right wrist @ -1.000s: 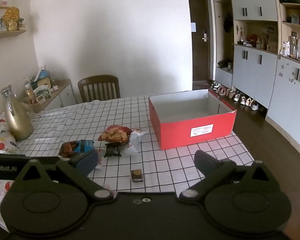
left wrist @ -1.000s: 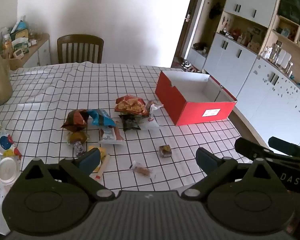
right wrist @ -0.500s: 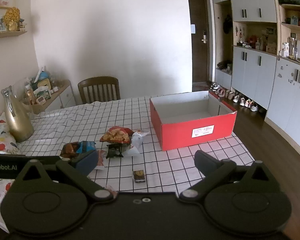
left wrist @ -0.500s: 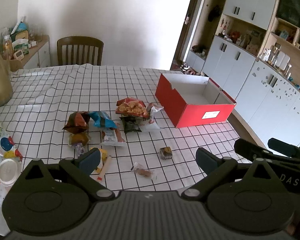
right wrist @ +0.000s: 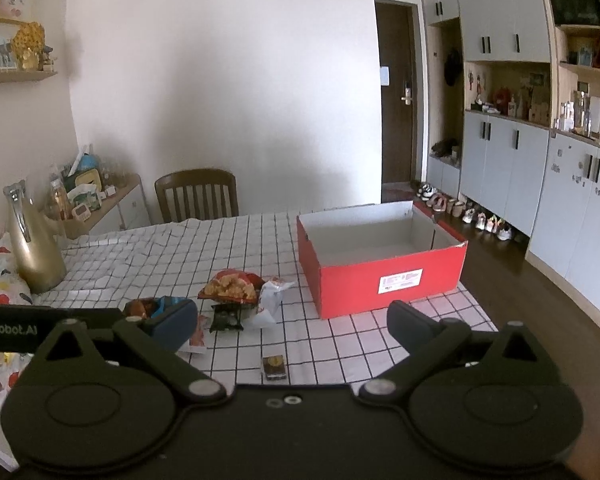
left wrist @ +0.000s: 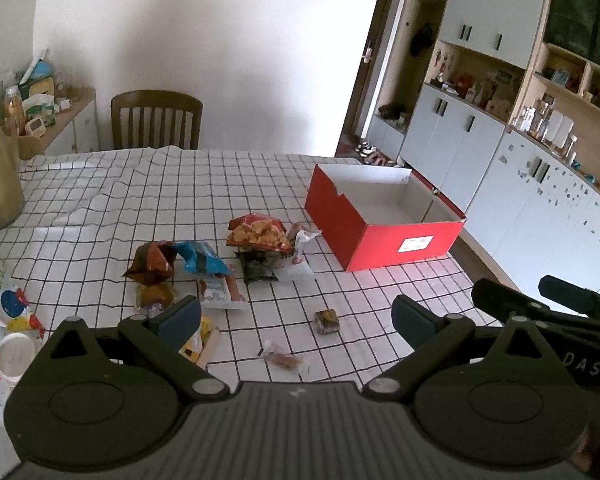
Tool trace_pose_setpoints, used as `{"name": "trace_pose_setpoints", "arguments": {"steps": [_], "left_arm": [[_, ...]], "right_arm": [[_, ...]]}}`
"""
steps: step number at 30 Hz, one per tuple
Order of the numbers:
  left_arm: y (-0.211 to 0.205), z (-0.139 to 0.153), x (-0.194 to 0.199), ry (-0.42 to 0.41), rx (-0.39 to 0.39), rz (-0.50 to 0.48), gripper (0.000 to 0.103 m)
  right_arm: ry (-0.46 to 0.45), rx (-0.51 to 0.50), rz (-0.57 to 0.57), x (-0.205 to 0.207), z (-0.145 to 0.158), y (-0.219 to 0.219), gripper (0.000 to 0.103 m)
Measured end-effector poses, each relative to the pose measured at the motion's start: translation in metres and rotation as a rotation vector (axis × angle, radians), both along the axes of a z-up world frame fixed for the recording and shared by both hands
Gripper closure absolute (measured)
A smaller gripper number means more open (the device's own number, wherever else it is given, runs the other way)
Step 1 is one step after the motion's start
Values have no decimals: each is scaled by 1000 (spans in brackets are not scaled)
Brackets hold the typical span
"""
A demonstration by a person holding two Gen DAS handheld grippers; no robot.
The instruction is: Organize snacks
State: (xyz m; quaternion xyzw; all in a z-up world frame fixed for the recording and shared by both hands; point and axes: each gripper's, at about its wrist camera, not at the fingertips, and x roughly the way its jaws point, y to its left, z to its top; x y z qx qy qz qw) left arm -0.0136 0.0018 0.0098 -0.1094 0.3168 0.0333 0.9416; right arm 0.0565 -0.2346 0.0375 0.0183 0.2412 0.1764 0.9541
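Ahead of the left gripper (left wrist: pixel 296 316) and the right gripper (right wrist: pixel 292 322), both wide open and holding nothing, the snacks (left wrist: pixel 256 236) lie scattered on the table (left wrist: pixel 100 208). Beyond them to the right, the red box (left wrist: pixel 396 240) appears empty, so nothing is sorted yet.
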Motion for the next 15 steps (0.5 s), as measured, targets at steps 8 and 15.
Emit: {"name": "trace_pose_setpoints", "arguments": {"steps": [8,15], "left_arm": [[-3,2,-2,-17,4,0,1],[-4,5,-5,-30,13,-1,1]], "right_arm": [[-28,5,-4,-1,3,-2,2],[-39,7,-5,-2,4,-2,2]]}}
